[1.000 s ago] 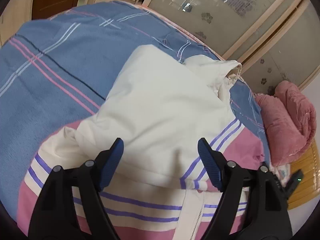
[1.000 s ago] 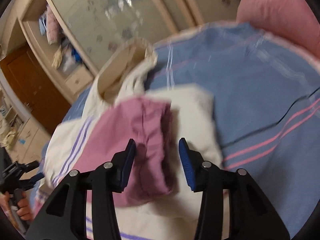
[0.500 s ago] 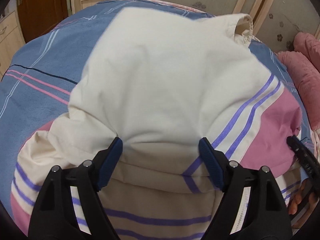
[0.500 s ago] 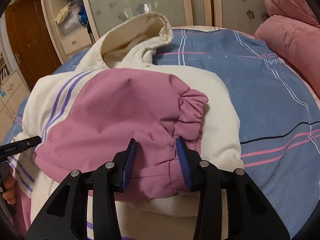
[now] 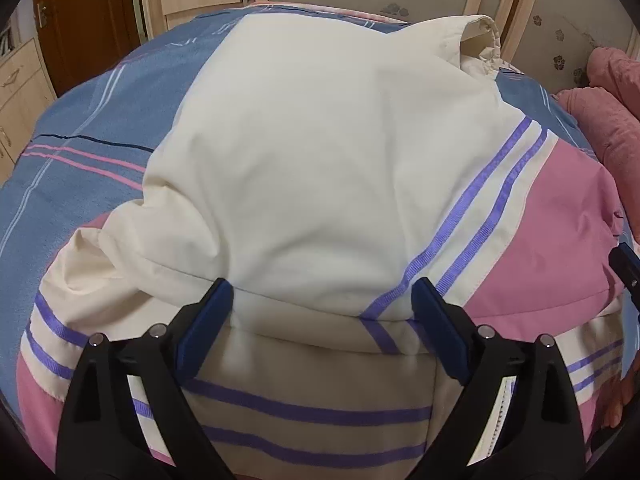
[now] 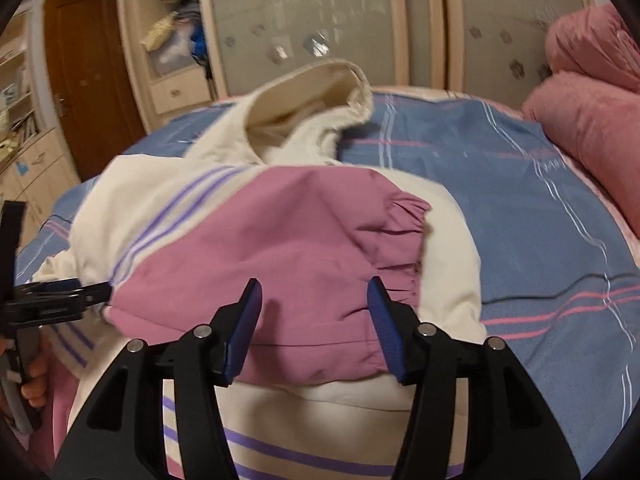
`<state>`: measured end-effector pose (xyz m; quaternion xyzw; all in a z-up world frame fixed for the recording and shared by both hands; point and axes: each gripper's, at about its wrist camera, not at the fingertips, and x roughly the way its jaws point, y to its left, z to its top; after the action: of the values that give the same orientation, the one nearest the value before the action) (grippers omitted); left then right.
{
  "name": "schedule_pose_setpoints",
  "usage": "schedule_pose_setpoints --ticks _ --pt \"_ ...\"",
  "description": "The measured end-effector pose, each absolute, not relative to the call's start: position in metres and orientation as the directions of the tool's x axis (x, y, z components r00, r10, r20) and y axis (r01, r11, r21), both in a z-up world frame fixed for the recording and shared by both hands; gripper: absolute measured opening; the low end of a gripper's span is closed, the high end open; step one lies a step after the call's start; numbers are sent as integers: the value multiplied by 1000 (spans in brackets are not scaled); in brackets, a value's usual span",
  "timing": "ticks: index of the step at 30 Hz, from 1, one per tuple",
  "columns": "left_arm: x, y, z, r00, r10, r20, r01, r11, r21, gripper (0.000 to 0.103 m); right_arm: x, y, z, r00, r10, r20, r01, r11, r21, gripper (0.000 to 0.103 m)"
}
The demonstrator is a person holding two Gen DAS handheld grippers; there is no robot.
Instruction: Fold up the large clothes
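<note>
Bed covered by blue striped sheet; wardrobe and brown door seen behind, pink blanket at side. Jacket laid folded on bed, pink sleeve on top. Left gripper angled down over fold, fingers spread wide, just opened, nothing pinched. Right gripper angled down over sleeve, fingers parted, just opened, sleeve released.
</note>
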<state>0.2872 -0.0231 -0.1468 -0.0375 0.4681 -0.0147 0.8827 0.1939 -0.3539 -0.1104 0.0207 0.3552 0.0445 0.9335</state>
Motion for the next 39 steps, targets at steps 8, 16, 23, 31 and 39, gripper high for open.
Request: schedule_pose_setpoints --ticks 8,16,23,31,39 --pt "293 -42 -109 658 -34 -752 -1 999 -46 92 207 -343 -131 684 27 -729 -60 998 -19 56" --pt "351 -52 -147 597 47 -801 -66 998 9 101 218 -334 -133 689 -11 -725 19 1000 2 71" --pt "344 -65 -152 650 125 -749 -85 992 92 101 223 -324 -137 687 -49 -725 8 998 -59 81" --pt "324 -83 -114 732 107 -672 -140 990 5 101 227 -331 -134 657 8 -754 -50 998 -32 81" --pt "337 -140 -141 624 114 -773 -36 992 118 101 225 -334 -131 652 37 -757 -67 998 -9 81"
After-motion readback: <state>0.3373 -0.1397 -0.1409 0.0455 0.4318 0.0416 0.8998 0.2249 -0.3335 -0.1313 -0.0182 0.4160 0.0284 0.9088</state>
